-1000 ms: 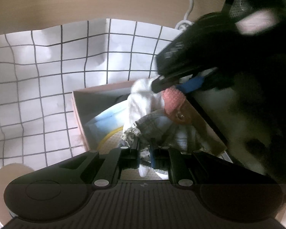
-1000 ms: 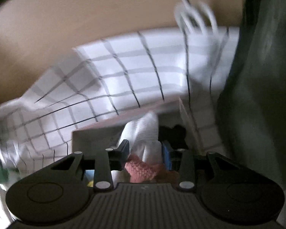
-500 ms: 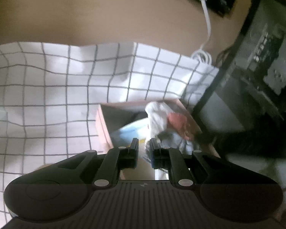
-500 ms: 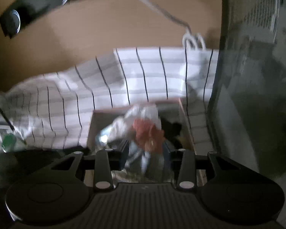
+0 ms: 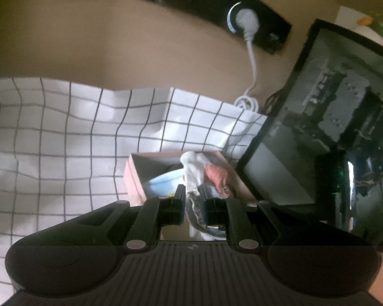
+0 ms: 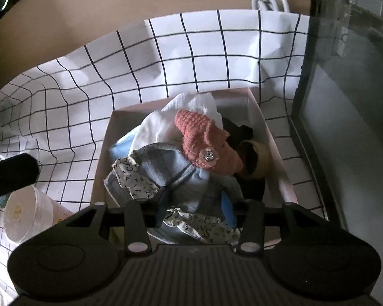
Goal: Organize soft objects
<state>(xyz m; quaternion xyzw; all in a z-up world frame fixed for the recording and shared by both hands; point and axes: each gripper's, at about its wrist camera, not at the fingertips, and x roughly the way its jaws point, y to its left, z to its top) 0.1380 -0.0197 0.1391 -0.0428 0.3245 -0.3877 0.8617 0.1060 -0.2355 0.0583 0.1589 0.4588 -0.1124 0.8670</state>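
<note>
A pink cardboard box sits on the checked cloth and holds a heap of soft things: a white cloth, a pink knitted bootie with a flower, a blue-grey garment and a letter-print cloth. My right gripper is open and empty above the near end of the box. The box also shows in the left wrist view, with the bootie and white cloth. My left gripper hangs above the box, jaws narrowly apart, holding nothing.
A black computer case with a glass side stands right of the box. A white paper roll lies at the left. A white cable runs to a black power strip on the tan wall.
Both grippers have drawn back and up from the box. The right gripper let go of the pink bootie and white cloth, which now lie on the heap.
</note>
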